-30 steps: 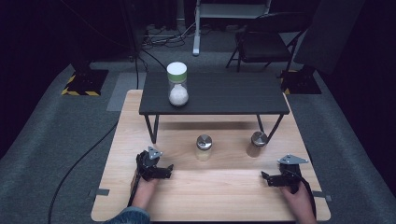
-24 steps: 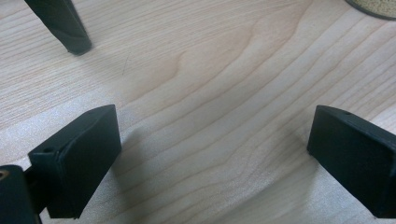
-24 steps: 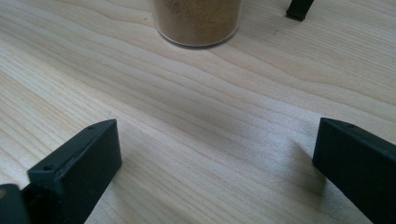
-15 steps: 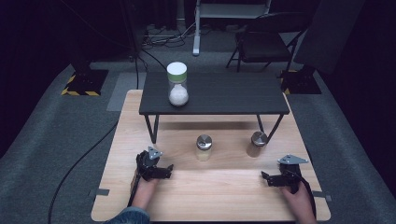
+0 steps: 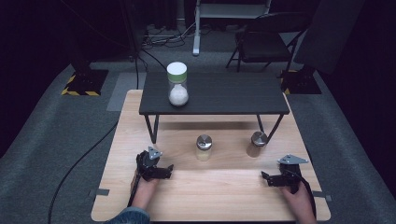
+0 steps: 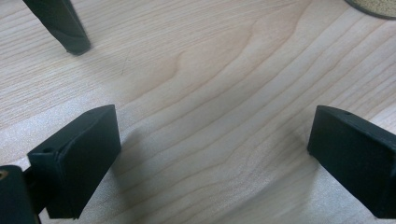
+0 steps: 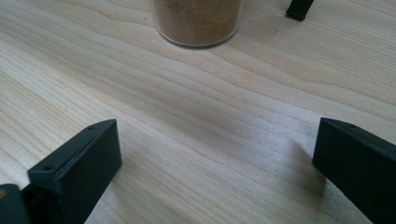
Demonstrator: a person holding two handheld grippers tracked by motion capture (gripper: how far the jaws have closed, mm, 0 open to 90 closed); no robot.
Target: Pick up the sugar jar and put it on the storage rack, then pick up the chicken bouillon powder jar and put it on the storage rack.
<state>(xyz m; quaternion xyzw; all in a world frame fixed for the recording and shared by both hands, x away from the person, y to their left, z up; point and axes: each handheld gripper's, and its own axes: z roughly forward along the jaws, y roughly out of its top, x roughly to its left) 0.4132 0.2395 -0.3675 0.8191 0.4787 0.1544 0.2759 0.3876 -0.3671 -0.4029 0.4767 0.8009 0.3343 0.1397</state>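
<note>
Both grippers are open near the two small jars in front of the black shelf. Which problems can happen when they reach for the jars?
1. The brown-filled jar stands close to the shelf leg, so the open right gripper might bump that leg while closing around it.
2. The yellow-filled jar is narrow and upright; a push from one jaw of the left gripper may tip it.
3. A knock on the black shelf could shake the tall green-lidded jar standing on it.

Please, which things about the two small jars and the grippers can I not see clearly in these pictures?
- Brown spice jar: the right gripper view's top edge cuts off its lid.
- Yellow spice jar: the left gripper view's corner leaves a sliver.
- Any jar labels: too small in the high view.
- Tall jar: its white contents cannot be identified.
</note>
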